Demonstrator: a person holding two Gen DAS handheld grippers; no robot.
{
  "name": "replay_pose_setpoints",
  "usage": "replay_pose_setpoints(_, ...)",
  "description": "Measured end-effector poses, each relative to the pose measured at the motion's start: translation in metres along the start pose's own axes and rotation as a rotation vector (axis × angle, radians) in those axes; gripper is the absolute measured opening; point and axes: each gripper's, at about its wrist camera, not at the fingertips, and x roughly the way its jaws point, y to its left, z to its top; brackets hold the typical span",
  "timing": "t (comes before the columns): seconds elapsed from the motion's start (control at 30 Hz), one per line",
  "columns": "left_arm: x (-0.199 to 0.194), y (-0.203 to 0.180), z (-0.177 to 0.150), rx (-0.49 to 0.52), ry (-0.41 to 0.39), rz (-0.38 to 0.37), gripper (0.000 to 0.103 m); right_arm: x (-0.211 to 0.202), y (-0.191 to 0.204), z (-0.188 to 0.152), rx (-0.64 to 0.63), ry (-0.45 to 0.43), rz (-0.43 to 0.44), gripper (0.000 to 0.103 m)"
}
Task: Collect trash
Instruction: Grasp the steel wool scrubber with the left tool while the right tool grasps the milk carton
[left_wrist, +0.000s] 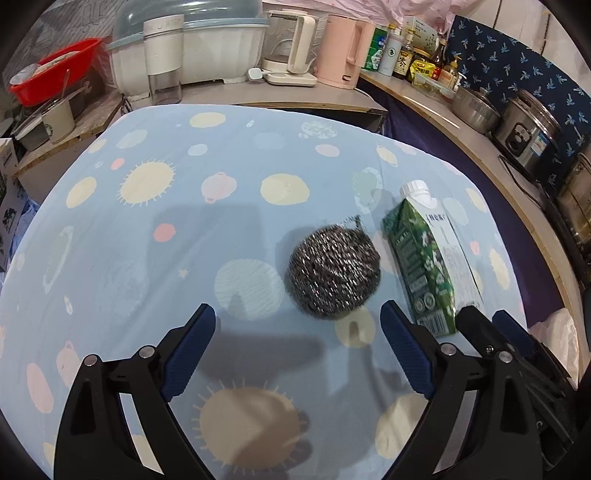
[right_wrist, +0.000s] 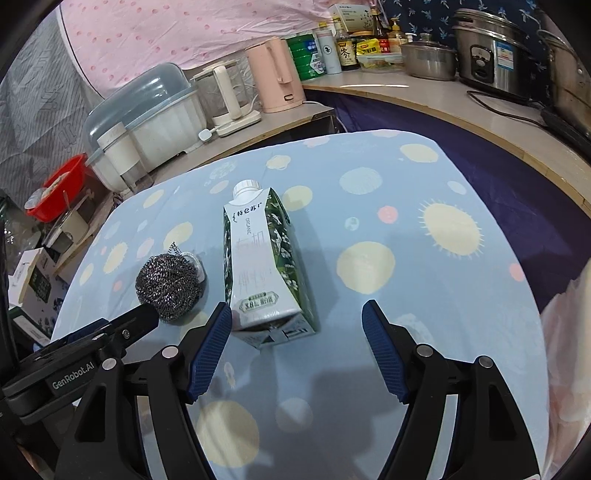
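A green-and-white milk carton with a white screw cap (right_wrist: 258, 266) lies on its side on the pale blue tablecloth printed with yellow suns and pastel dots (right_wrist: 424, 295), cap pointing away, and just beside it on its left sits a round steel-wool scouring ball (left_wrist: 334, 271), close to the carton but not clearly touching it. The right gripper (right_wrist: 297, 325) hangs over the carton's near end with its blue-padded jaws spread wide and nothing between them, its left finger just beside the carton's bottom corner. The left gripper (left_wrist: 297, 334) is likewise wide and empty, aimed at the scouring ball, which sits a little ahead of its fingertips and to their right. To do this well, I judge each gripper should straddle its own item squarely before closing: the right across the carton's narrow width, the left centred on the ball so it does not roll. A pale plastic bag (right_wrist: 565, 350) shows at the right edge, likely the destination.
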Motion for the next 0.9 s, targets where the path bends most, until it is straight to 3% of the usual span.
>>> replay_pose_setpoints(0.6,0.033,-0.003,0.027,-0.004,0.024,-0.057,0.089,0.02,0.017,0.009,-0.032,0.023,0.024,0.071)
replay_pose_setpoints(0.7,0.038,-0.005,0.026,0.001,0.033,-0.07,0.083,0.023,0.025,0.009,-0.068,0.017,0.005,0.069)
replay_pose_setpoints(0.77,0.04,-0.006,0.026,0.001,0.05,-0.104,0.071,0.026,0.023,0.009,-0.063,0.024,0.001,0.065)
replay_pose_setpoints(0.83,0.039,-0.009,0.026,0.016,0.052,-0.111,0.063,0.029,0.018,0.008,-0.049,0.032,-0.003,0.054)
replay_pose_setpoints(0.9,0.036,-0.014,0.025,0.039,0.052,-0.123,0.053,0.028,0.013,0.008,-0.025,0.029,0.006,0.054)
